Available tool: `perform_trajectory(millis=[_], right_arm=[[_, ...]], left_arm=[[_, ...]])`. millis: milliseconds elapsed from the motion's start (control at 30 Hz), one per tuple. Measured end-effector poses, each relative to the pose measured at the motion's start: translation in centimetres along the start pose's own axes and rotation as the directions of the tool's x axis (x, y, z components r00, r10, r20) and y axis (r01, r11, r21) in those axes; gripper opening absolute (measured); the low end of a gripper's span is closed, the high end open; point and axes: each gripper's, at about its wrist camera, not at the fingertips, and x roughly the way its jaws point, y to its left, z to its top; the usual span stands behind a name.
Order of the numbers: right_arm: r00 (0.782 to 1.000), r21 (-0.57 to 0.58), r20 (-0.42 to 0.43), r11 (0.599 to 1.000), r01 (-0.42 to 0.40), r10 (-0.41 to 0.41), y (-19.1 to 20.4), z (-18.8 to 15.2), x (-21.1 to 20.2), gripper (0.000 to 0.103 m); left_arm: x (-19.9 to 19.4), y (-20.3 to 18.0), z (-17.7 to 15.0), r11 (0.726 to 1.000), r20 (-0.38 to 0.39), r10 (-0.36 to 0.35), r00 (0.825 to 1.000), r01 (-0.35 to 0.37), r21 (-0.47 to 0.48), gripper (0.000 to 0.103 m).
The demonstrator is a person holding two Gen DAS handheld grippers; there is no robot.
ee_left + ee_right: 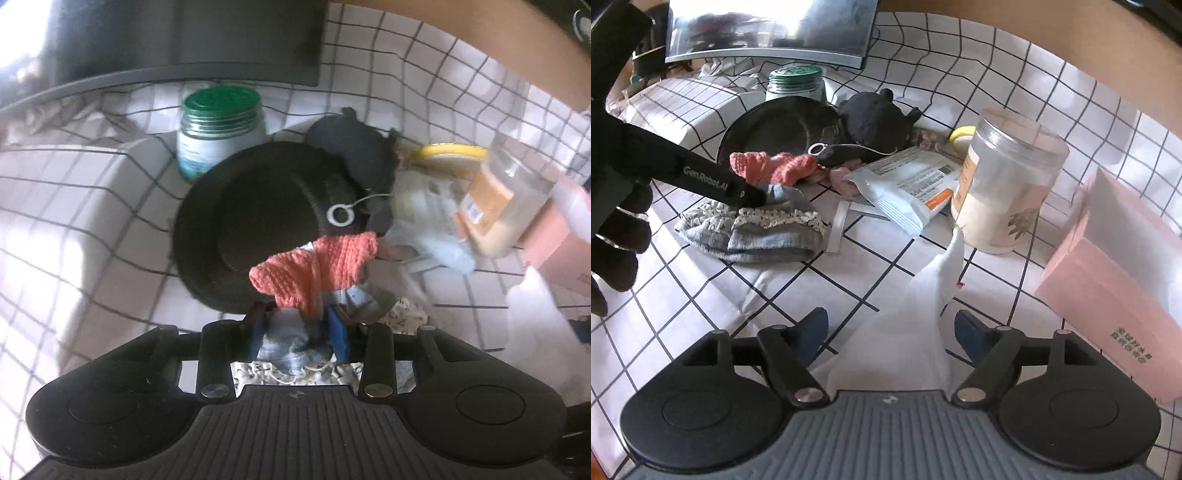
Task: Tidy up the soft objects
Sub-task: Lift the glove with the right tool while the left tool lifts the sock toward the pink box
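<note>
Table is covered with a white cloth (886, 258) printed with a black grid, wrinkled and bunched toward the far left. Dark monitor (768, 29) stands at the back edge, its screen throwing a bright glare, probably window light. Tan wall or panel (1034, 22) runs behind the table on the right; daylight is strong.

Your left wrist view sits close over the round black dish (236, 221); your right view looks from farther back, sharing that dish (775, 125).
</note>
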Motion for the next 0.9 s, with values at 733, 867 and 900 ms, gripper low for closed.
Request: perform_trajectory(millis=[733,867,900], right_arm=[[0.998,0.174,0.063,0.985,-0.02,0.01,-1.4,-2.2,0.2,0.103],[0.997,0.173,0.077,0.985,-0.023,0.009,-1.4,-2.4,0.1,0.103],[0.997,0.173,0.078,0.985,-0.023,0.009,-1.4,-2.4,0.1,0.103]], left_arm=[[0.1,-3.8,-1.0,0.997,0.046,0.079,0.996,-0.079,0.005,0.048],[0.4,-4.0,-1.0,0.998,0.043,0.045,0.998,-0.047,0.046,0.051],[0.5,-3.9,-0.8,0.998,0.039,0.039,0.998,-0.041,0.044,0.051]])
